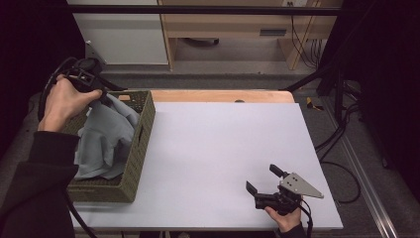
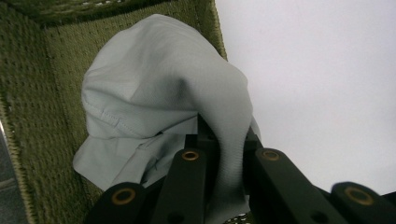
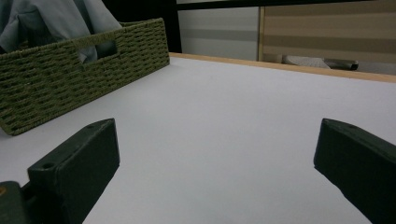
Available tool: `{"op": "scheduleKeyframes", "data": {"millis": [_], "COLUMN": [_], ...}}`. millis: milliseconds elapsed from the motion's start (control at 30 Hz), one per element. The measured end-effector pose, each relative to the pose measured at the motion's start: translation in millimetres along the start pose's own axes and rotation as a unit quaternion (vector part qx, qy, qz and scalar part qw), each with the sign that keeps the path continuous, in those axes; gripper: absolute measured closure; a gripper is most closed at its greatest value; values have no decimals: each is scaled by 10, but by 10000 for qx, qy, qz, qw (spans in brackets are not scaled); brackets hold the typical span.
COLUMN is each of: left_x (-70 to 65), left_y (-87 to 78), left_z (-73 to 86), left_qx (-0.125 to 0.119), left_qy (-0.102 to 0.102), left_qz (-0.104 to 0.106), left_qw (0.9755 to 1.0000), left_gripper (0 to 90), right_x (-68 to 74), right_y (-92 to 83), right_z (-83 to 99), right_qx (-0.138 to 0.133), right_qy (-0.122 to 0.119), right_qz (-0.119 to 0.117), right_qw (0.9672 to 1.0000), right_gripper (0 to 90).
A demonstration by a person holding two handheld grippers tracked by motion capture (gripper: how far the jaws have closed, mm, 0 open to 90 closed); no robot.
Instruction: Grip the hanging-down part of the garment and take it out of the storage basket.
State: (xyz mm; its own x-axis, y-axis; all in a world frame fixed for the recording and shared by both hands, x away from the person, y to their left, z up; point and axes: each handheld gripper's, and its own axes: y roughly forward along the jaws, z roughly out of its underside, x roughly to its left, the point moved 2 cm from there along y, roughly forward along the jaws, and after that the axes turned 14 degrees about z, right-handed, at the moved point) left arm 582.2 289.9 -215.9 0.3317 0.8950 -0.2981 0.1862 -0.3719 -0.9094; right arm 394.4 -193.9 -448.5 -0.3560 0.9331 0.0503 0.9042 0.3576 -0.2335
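Observation:
A pale grey-blue cloth (image 1: 104, 136) lies bunched in an olive woven basket (image 1: 141, 134) at the table's left. My left gripper (image 1: 106, 96), held above the basket's far end, is shut on a fold of the cloth (image 2: 163, 93) and holds it raised; the fabric runs down between the black jaws. The basket wall (image 2: 42, 88) rises behind the cloth. My right gripper (image 1: 265, 179) rests near the table's front right, jaws wide apart with nothing between them. Its fingers (image 3: 74, 168) frame bare white tabletop, with the basket (image 3: 70, 79) and cloth (image 3: 51, 18) far left.
The white table surface (image 1: 223, 153) stretches between basket and right gripper. A wooden strip (image 1: 223, 95) edges the far side. Cabinets and cables stand beyond the table, and a metal rail runs along the floor at the right.

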Motion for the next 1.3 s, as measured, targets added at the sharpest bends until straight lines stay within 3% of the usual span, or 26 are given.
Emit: {"op": "scheduleKeyframes", "data": {"millis": [567, 633, 800, 1200, 1300], "left_x": [-158, -183, -197, -169, -159], "left_y": [-386, -477, -530, -599, -614], "left_z": [-23, -24, -17, 22, 26], "left_qx": [-225, -346, -393, -465, -484], "left_qy": [123, 141, 171, 176, 182], "left_qz": [-118, -114, -105, -105, -104], "left_qw": [9996, 9992, 9990, 9987, 9986], "left_gripper": [857, 856, 857, 856, 857], "right_x": [36, 56, 98, 435, 635], "right_y": [68, 85, 138, 515, 687], "right_z": [-33, -42, -87, -391, -517], "right_qx": [40, 33, 11, -125, -114], "right_qy": [2, -1, -5, -106, -111], "right_qz": [-106, -138, -212, -676, -876], "right_qw": [9999, 9999, 9998, 9976, 9960], "right_gripper": [6, 7, 8, 17, 20]}}
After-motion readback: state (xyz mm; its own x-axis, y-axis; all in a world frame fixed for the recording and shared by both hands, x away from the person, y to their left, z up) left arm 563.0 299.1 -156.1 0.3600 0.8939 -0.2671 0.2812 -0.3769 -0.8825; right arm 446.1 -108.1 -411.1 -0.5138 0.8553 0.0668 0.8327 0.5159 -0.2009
